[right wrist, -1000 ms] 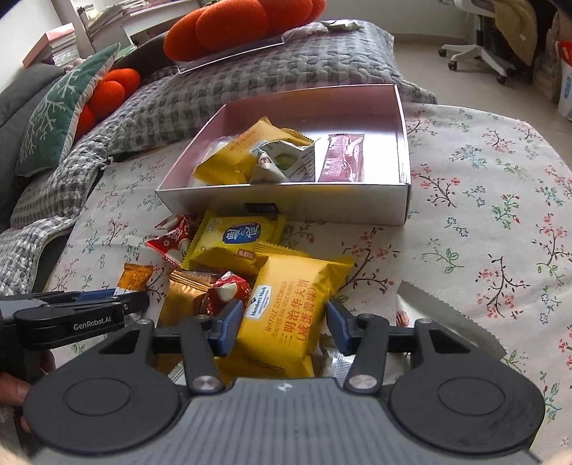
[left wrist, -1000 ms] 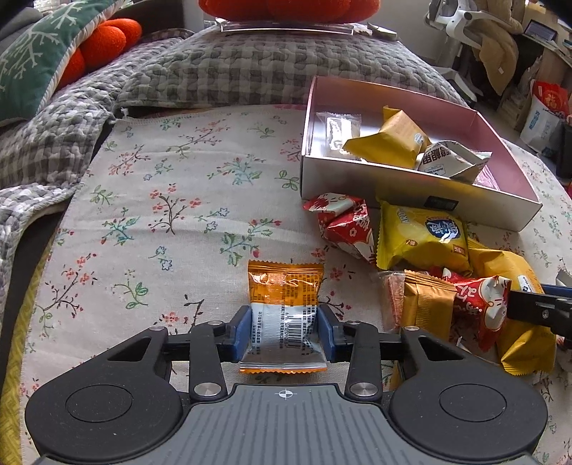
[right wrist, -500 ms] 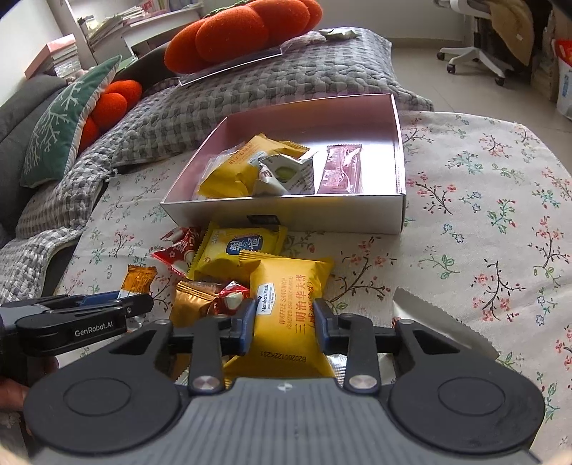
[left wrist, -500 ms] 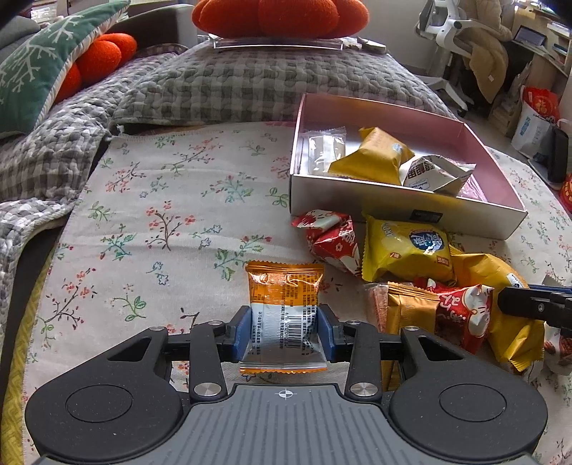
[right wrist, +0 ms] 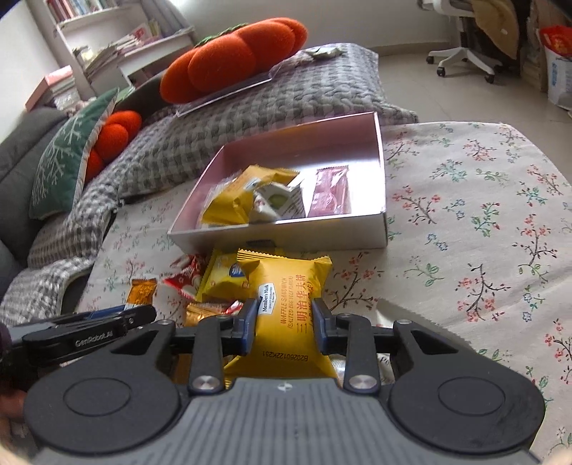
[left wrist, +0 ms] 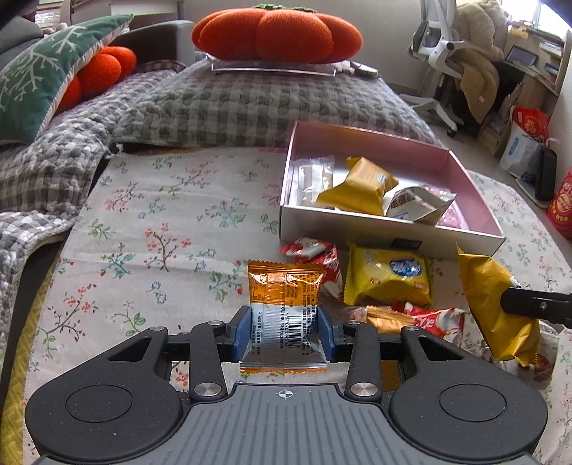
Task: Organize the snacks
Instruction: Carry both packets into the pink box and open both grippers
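Note:
My left gripper [left wrist: 284, 331] is shut on an orange and silver snack packet [left wrist: 284, 307], held just above the floral cloth. My right gripper [right wrist: 285, 323] is shut on a yellow waffle sandwich packet [right wrist: 286, 297], lifted above the pile; it also shows in the left wrist view [left wrist: 497, 300]. A pink box [left wrist: 389, 229] [right wrist: 286, 239] stands beyond, holding a yellow packet [left wrist: 357, 187], a white packet [left wrist: 414, 205], a clear packet [left wrist: 314, 175] and a pink bar [right wrist: 330, 193]. Loose on the cloth lie a yellow packet with a blue logo [left wrist: 389, 279], red packets [left wrist: 314, 250] and a gold packet [left wrist: 379, 314].
Grey checked blankets [left wrist: 232, 103], a green pillow [left wrist: 39, 89] and orange pumpkin cushions [left wrist: 275, 32] lie behind the cloth-covered surface [left wrist: 161, 229]. An office chair [left wrist: 439, 53] and bags stand at the far right. The left gripper's side shows in the right wrist view [right wrist: 85, 331].
My right gripper has closed on the yellow waffle packet and lifted it off the pile. My left gripper has stayed shut on the orange packet and raised it, moving toward the box.

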`<state>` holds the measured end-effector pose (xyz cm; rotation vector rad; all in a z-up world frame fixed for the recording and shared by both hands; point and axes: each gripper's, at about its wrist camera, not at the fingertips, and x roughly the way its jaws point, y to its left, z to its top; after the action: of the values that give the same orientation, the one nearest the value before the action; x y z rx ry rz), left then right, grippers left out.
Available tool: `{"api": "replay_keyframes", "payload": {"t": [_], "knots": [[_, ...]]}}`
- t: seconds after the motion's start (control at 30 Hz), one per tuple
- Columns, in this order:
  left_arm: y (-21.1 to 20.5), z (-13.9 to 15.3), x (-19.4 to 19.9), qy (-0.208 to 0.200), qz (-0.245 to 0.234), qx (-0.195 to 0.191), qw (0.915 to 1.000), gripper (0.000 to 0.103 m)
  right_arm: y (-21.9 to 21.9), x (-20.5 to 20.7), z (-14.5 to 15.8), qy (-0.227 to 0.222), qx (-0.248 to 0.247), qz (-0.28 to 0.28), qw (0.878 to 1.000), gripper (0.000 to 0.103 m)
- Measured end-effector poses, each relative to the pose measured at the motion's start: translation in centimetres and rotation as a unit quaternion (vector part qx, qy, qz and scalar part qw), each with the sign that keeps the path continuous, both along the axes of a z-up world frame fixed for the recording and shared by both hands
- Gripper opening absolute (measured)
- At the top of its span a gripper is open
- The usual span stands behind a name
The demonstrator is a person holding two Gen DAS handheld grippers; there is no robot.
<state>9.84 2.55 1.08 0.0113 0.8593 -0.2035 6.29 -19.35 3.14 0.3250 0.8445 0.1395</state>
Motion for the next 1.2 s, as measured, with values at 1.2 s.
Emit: {"api": "replay_keyframes", "payload": {"t": [1.2], "knots": [[-10.8,1.6,13.8,0.013,-0.079,-0.138,0.9872,0.037,-4.9,9.3,1.5,-0.035,0.022,-0.083,0.996,0.029]]}}
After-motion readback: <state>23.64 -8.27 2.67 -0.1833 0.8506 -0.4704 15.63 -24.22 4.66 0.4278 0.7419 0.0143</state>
